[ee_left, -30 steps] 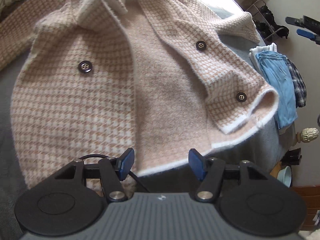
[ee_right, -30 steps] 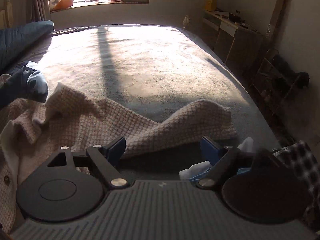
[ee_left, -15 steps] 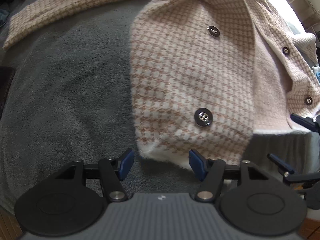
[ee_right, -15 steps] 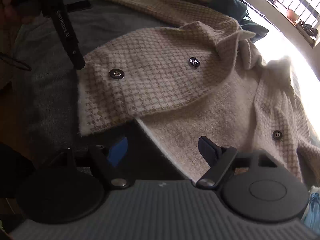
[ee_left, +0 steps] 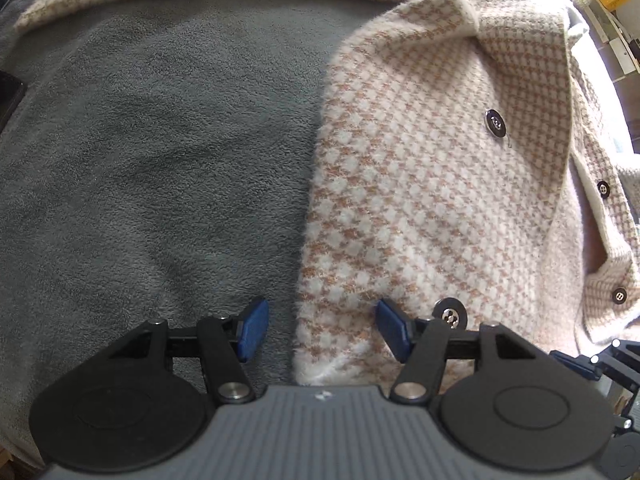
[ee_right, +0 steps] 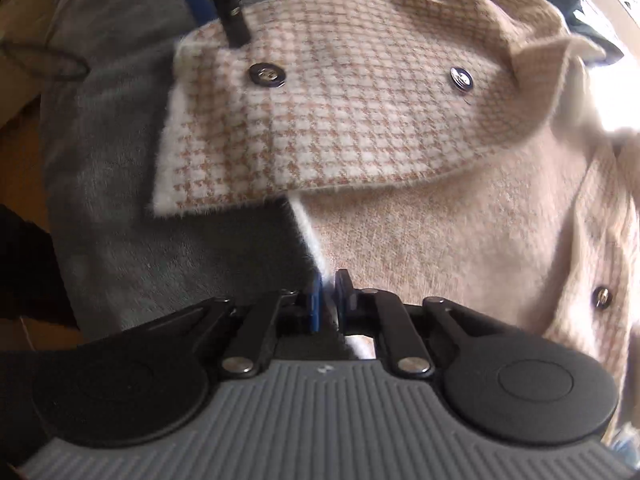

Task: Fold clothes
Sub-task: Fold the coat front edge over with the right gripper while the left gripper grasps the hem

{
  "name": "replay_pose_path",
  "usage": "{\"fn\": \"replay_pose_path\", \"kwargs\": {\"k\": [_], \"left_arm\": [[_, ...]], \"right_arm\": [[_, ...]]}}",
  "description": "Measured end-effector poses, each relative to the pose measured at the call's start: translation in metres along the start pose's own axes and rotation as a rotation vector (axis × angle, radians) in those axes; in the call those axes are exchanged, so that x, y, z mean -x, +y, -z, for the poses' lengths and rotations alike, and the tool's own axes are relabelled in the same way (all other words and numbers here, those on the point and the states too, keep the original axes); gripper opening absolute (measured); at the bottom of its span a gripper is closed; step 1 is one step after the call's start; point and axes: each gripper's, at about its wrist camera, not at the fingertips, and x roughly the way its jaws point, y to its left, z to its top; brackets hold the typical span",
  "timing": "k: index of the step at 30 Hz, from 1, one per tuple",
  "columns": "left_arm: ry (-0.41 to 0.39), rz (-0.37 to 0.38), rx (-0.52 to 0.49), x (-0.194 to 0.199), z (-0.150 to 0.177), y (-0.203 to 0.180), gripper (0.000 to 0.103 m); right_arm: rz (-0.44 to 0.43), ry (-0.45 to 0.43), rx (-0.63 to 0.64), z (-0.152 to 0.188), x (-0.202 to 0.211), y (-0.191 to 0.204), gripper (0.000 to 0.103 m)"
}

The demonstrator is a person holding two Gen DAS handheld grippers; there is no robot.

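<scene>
Coat (ee_right: 360, 128) lay open on the bed (ee_left: 160, 140). Our right gripper (ee_right: 326, 300) had just closed, pinching the white hem edge; left gripper (ee_left: 318, 330) released, straddling the bottom corner, ready to lift together.

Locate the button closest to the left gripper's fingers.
In the left wrist view, the dark button sits low on the houndstooth jacket, just right of the left gripper, near the hem.

Two matching handheld grippers here.
Left gripper (ee_left: 318, 330) and right gripper (ee_right: 325, 302): blue pads, black linkage arms, silver rivets, ribbed grey housings.
</scene>
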Motion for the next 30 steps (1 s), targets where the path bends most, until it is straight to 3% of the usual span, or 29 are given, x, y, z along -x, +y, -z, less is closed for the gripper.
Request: {"fn": "replay_pose_path", "kwargs": {"k": [2, 4, 5, 11, 12, 14, 18, 23, 30], "left_arm": [[0.007, 0.016, 0.015, 0.0, 0.001, 0.003, 0.057], [0.013, 0.025, 0.024, -0.001, 0.002, 0.005, 0.055], [0.014, 0.025, 0.023, -0.001, 0.002, 0.004, 0.055], [0.016, 0.021, 0.019, 0.0, 0.005, 0.002, 0.055], [0.014, 0.024, 0.019, 0.003, 0.006, 0.002, 0.055], [0.007, 0.032, 0.015, 0.01, 0.008, 0.001, 0.055], [-0.039, 0.06, 0.002, 0.032, 0.009, 0.0, 0.057], [-0.082, 0.091, -0.057, 0.05, 0.01, -0.003, 0.06], [-0.055, 0.041, -0.261, 0.036, 0.015, -0.033, 0.065]], "right_arm": [[-0.169, -0.056, -0.32, 0.007, 0.013, -0.026, 0.041], [-0.333, -0.098, -0.616, 0.021, 0.012, -0.042, 0.059], [-0.385, -0.106, -0.717, 0.026, 0.003, -0.043, 0.062], [-0.561, -0.12, -1.179, 0.046, -0.07, -0.032, 0.067], [-0.601, -0.134, -1.235, 0.047, -0.076, -0.029, 0.063], [-0.637, -0.145, -1.242, 0.039, -0.074, -0.025, 0.005], [-0.653, -0.232, -1.219, 0.014, -0.046, -0.036, 0.004], [-0.685, -0.413, -1.263, -0.025, -0.017, -0.088, 0.004], [-0.703, -0.415, -1.346, -0.059, -0.043, -0.135, 0.004]]}}
